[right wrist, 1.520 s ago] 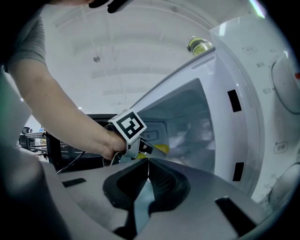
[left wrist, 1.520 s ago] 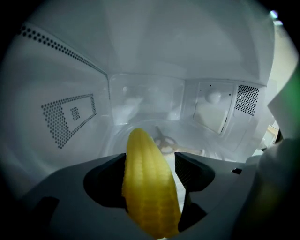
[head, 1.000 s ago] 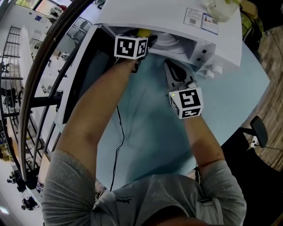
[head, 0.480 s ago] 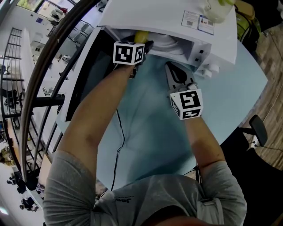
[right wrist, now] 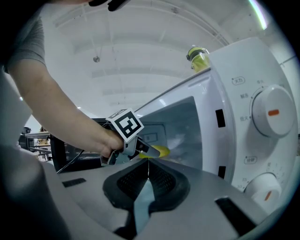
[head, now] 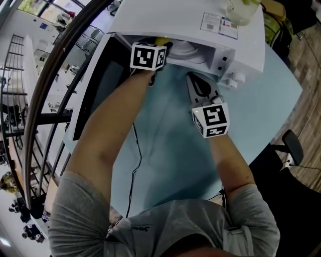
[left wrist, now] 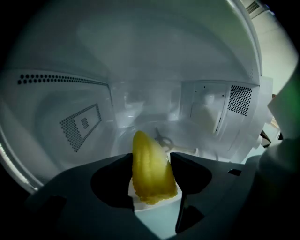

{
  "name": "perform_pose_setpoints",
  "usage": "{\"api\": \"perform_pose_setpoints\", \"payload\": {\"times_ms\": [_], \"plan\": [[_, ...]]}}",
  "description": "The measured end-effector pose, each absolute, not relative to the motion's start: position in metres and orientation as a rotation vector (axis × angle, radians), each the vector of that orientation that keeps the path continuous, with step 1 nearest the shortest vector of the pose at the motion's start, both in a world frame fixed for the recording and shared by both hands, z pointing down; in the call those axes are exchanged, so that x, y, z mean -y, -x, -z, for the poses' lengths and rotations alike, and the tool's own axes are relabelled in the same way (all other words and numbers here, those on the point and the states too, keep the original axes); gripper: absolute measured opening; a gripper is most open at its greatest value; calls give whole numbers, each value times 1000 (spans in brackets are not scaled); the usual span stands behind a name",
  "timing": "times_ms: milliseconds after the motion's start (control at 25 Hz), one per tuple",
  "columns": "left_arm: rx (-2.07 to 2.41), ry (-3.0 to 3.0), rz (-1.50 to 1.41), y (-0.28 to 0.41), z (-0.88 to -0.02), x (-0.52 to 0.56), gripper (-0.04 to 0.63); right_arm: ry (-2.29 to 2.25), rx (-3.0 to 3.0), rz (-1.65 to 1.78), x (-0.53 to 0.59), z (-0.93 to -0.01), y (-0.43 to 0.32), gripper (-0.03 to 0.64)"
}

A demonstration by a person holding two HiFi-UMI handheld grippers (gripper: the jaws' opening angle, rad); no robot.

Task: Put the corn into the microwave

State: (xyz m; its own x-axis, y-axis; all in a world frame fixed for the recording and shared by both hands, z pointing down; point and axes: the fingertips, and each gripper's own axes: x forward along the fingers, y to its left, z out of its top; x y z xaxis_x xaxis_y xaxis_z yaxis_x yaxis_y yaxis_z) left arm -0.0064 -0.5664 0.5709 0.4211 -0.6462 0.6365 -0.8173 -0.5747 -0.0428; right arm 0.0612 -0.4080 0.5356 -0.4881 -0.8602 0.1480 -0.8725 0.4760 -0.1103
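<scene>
Table point(head: 170, 150): pale blue top that carries the microwave point(head: 165, 15) at its far edge; a thin black cable point(head: 134, 150) trails across it.
Microwave: white box, its cavity open toward the person and white inside.
Door point(head: 95, 95): dark panel swung out to the left of the opening.
Left gripper point(left wrist: 151, 157): reaches into the mouth of the cavity. Its jaws have just been closing with the corn point(left wrist: 149, 176) between them, and both pads lie against the cob's sides (a grasp, as far as the left gripper view shows).
Right gripper point(right wrist: 147, 164): held over the table in front of the control panel, jaws pressed together on nothing.
Corn: yellow cob at the front of the opening, thick end toward the gripper, pointed tip aimed into the cavity. Whether it rests on the floor cannot be told.
Dials: two white knobs with orange marks, upper point(right wrist: 272, 112) and lower point(right wrist: 262, 190), right of the opening.
Jar point(right wrist: 199, 58): yellowish container on top of the microwave.
</scene>
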Motion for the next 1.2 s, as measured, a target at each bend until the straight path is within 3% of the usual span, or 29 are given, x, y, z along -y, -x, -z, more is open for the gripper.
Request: {"api": "perform_pose_setpoints", "payload": {"times_ms": [560,840,1200], "plan": [[1206,-2406,-853,-8,-584,565,267,-1564,2640,-265,409,-534,-67,18],[1192,-2391,-839,-3,-586,556,313,-1555,2647,-253,406,-528,-63,18],[1220,-2351,-823,11,-585,541,321,-1557,2637,-232,394,-518,-62,18]]}}
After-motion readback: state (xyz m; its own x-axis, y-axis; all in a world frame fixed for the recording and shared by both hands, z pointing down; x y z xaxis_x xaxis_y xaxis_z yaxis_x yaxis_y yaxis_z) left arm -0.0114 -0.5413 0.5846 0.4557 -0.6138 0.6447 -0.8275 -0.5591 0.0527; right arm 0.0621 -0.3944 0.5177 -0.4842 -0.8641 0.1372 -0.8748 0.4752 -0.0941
